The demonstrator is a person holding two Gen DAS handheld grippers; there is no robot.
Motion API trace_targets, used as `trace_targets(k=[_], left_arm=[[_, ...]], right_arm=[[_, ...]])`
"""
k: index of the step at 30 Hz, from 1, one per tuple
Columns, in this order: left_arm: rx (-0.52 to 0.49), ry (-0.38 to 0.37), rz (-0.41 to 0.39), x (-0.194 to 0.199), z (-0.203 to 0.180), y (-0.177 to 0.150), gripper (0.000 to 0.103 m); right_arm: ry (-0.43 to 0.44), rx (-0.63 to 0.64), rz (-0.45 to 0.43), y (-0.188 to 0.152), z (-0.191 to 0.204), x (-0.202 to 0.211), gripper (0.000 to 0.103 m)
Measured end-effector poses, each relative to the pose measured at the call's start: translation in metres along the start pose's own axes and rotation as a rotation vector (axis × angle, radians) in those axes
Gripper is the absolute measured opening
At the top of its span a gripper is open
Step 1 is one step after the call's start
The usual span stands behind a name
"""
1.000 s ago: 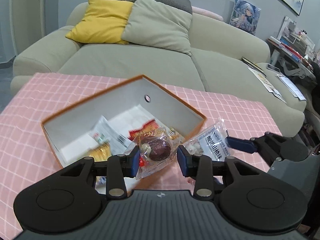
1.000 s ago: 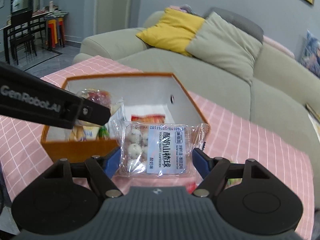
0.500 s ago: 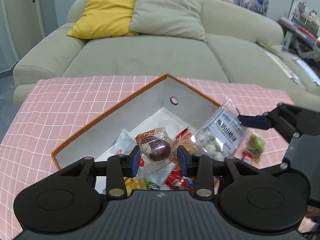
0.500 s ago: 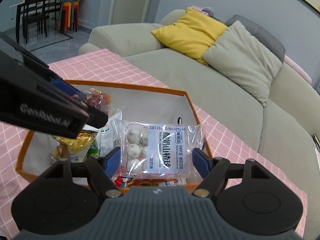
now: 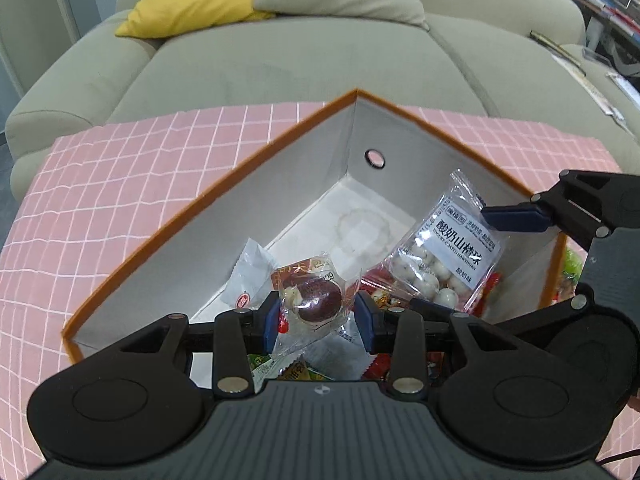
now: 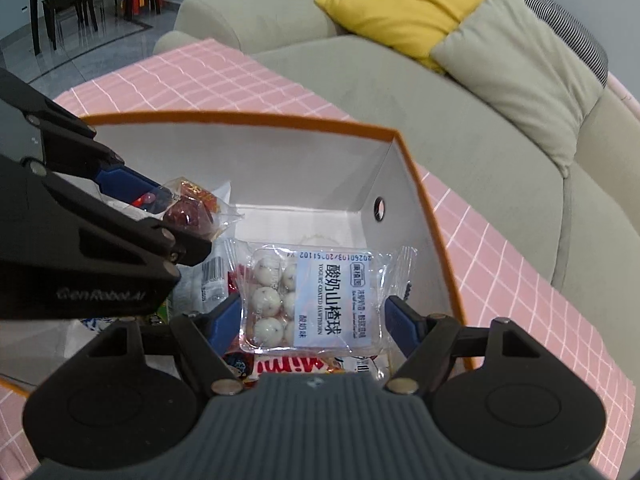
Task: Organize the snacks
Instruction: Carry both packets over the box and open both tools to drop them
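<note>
An orange box (image 5: 224, 184) with white inner walls stands on the pink checked tablecloth; it also shows in the right wrist view (image 6: 436, 216). Several snack packets lie inside. My left gripper (image 5: 317, 316) is shut on a clear packet with a dark red date (image 5: 316, 300) and holds it over the box's near side. My right gripper (image 6: 314, 314) is shut on a clear packet of white yogurt hawthorn balls (image 6: 316, 300), held over the box's right part. That packet also shows in the left wrist view (image 5: 448, 256).
The pink tablecloth (image 5: 120, 168) covers the table around the box. A grey-green sofa (image 5: 300, 56) with a yellow cushion (image 6: 400, 4) and a beige one stands just behind. A few wrapped snacks (image 5: 570, 272) lie outside the box at the right.
Both grippers have moved forward and down with their packets, from the box's near edge to over its inside. Both stay shut on their packets.
</note>
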State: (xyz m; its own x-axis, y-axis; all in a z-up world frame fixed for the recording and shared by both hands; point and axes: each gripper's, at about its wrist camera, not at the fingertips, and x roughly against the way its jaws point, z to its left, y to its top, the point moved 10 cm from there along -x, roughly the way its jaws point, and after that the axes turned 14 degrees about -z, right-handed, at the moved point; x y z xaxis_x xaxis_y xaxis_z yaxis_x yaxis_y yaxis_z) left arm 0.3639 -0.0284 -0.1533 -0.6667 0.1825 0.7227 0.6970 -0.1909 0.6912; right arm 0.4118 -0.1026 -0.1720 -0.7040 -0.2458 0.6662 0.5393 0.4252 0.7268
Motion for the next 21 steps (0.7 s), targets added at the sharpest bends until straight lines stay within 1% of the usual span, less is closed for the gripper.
trace_targets(k=[2, 10, 12, 16, 18, 21], left_arm=[[-0.008, 0.007, 0.014, -0.006, 0.001, -0.003, 0.044], [0.015, 0.023, 0.045, -0.02, 0.01, -0.008, 0.045], [0.018, 0.031, 0.046, -0.021, 0.013, -0.009, 0.046], [0.018, 0.046, 0.043, -0.019, 0.017, -0.008, 0.047], [0.021, 0.061, 0.033, -0.017, 0.019, -0.008, 0.05], [0.034, 0.061, 0.018, -0.013, 0.02, -0.006, 0.053]], right_arm=[[0.005, -0.005, 0.005, -0.002, 0.001, -0.006, 0.073], [0.005, 0.025, 0.022, -0.001, 0.003, -0.018, 0.074], [0.001, 0.026, 0.021, 0.0, 0.003, -0.019, 0.076], [-0.003, 0.018, 0.016, 0.001, 0.002, -0.019, 0.077], [-0.007, 0.015, 0.01, 0.003, 0.002, -0.018, 0.075], [-0.027, 0.039, 0.004, 0.006, 0.002, -0.015, 0.077]])
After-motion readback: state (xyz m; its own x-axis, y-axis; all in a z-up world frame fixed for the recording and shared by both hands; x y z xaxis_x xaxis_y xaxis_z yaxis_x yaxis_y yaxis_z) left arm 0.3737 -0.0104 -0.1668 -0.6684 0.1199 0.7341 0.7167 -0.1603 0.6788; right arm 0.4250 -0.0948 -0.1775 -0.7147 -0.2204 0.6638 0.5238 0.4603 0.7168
